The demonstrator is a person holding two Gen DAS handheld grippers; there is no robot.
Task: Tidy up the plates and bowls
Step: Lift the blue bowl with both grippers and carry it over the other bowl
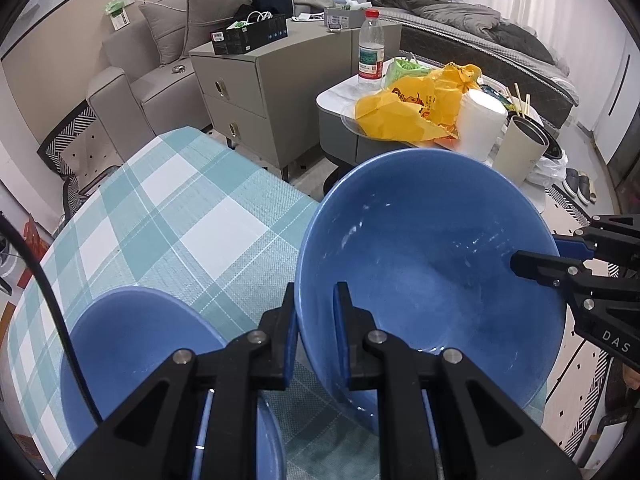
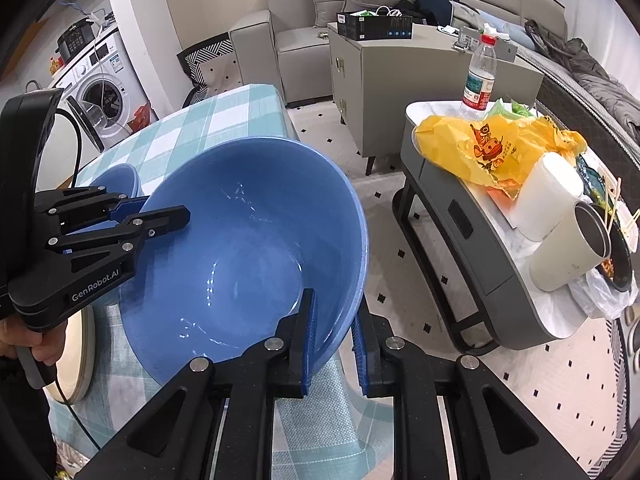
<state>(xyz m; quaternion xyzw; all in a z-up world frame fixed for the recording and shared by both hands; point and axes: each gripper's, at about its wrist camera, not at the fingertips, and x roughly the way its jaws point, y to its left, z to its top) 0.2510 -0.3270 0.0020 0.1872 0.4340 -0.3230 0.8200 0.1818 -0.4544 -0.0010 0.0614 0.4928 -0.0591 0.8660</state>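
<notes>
A large blue bowl [image 1: 432, 264] is held tilted above the checked tablecloth [image 1: 160, 208], gripped on two sides. My left gripper [image 1: 316, 308] is shut on its near rim, one finger inside and one outside. My right gripper [image 2: 334, 320] is shut on the opposite rim and shows in the left wrist view [image 1: 536, 260]. The left gripper shows in the right wrist view [image 2: 160, 216] on the bowl [image 2: 248, 256]. A smaller blue bowl [image 1: 136, 344] sits on the table at lower left, also in the right wrist view [image 2: 116, 178]. A cream plate edge [image 2: 82, 356] lies on the table under the left gripper.
A low grey side table [image 2: 452, 200] to the right carries a yellow bag [image 2: 496, 152], a water bottle [image 2: 478, 76], a white cup [image 2: 548, 196] and a cream tumbler [image 2: 568, 248]. A grey cabinet [image 1: 256, 92], a sofa and a bed stand behind. A washing machine [image 2: 100, 92] is at left.
</notes>
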